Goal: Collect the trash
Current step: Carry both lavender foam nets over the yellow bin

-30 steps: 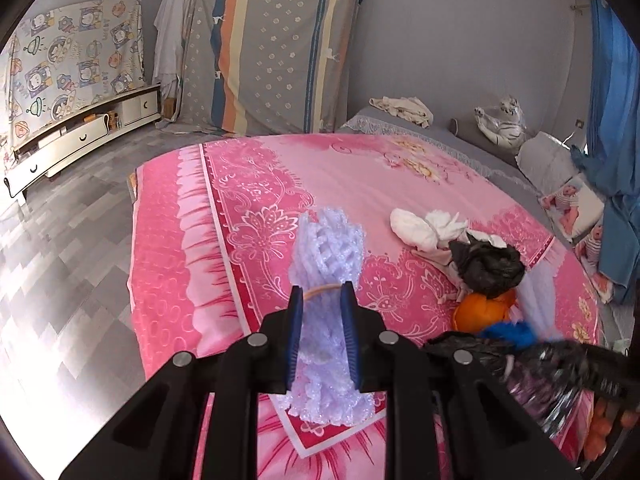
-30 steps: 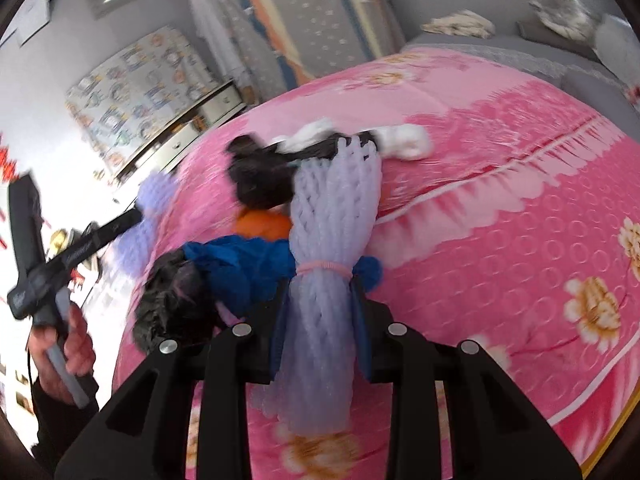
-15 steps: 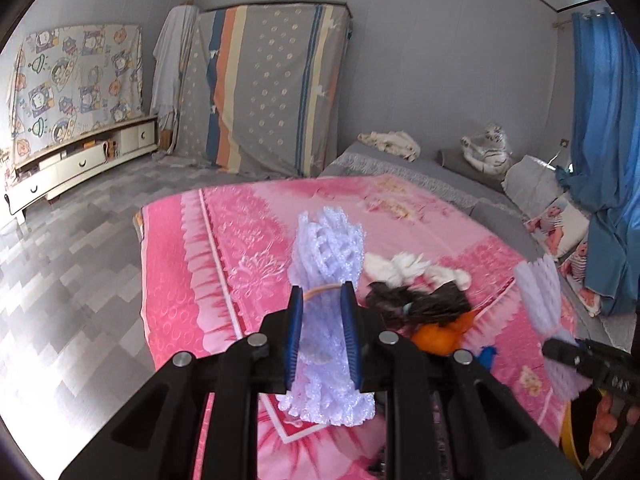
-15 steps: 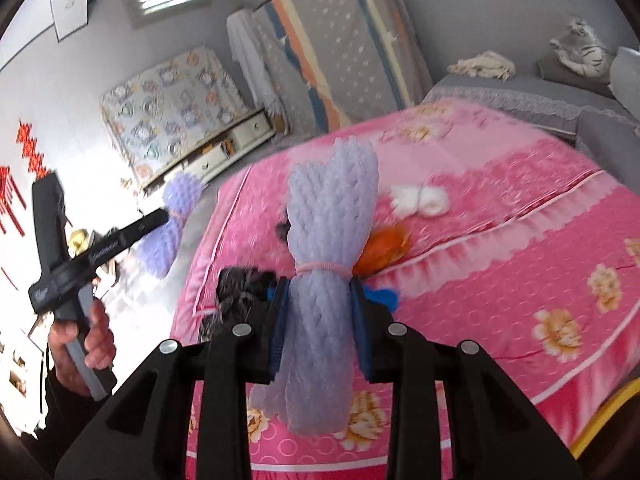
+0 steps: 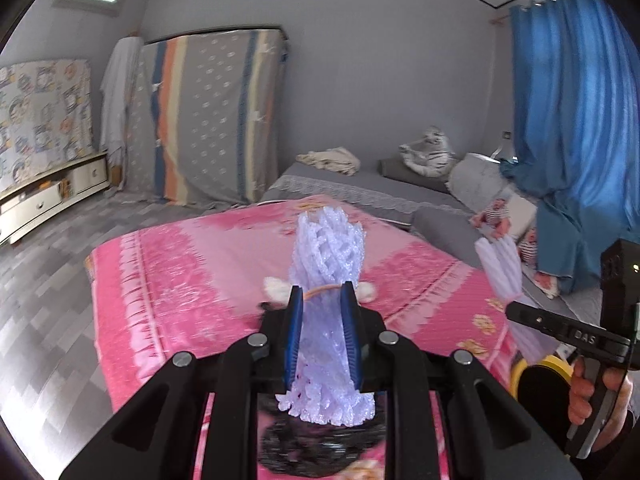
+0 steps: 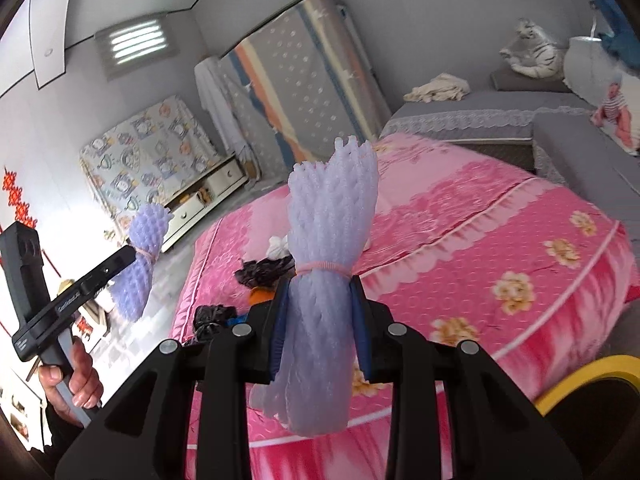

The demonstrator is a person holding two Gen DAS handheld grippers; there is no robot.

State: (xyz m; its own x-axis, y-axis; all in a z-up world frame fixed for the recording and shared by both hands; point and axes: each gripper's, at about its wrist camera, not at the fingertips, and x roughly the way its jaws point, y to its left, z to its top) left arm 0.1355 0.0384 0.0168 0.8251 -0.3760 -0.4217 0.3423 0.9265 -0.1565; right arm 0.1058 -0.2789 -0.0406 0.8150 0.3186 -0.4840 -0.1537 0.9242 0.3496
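Note:
My left gripper (image 5: 323, 328) is shut on a bundle of pale purple foam netting (image 5: 326, 264), tied with a rubber band and held above the pink bed (image 5: 180, 264). My right gripper (image 6: 320, 320) is shut on a second bundle of purple foam netting (image 6: 332, 220), also held in the air. Each gripper shows in the other's view: the right one (image 5: 516, 304) and the left one (image 6: 132, 252). Left on the bed are white tissue (image 6: 278, 246), black plastic bags (image 6: 264, 270), an orange scrap (image 6: 260, 294) and a blue scrap (image 6: 230, 322). A black bag (image 5: 316, 448) lies below my left gripper.
A black bin with a yellow rim (image 6: 592, 384) stands beside the bed at the lower right, also in the left wrist view (image 5: 540, 380). A grey sofa bed (image 5: 380, 196) with a plush tiger (image 5: 428, 152) lies behind. A mattress (image 5: 208, 112) leans on the wall. Blue curtains (image 5: 572, 120) hang at right.
Both grippers have risen and pulled back from the trash pile with their netting bundles. The bed looks lower and farther, and the yellow-rimmed bin has come into view.

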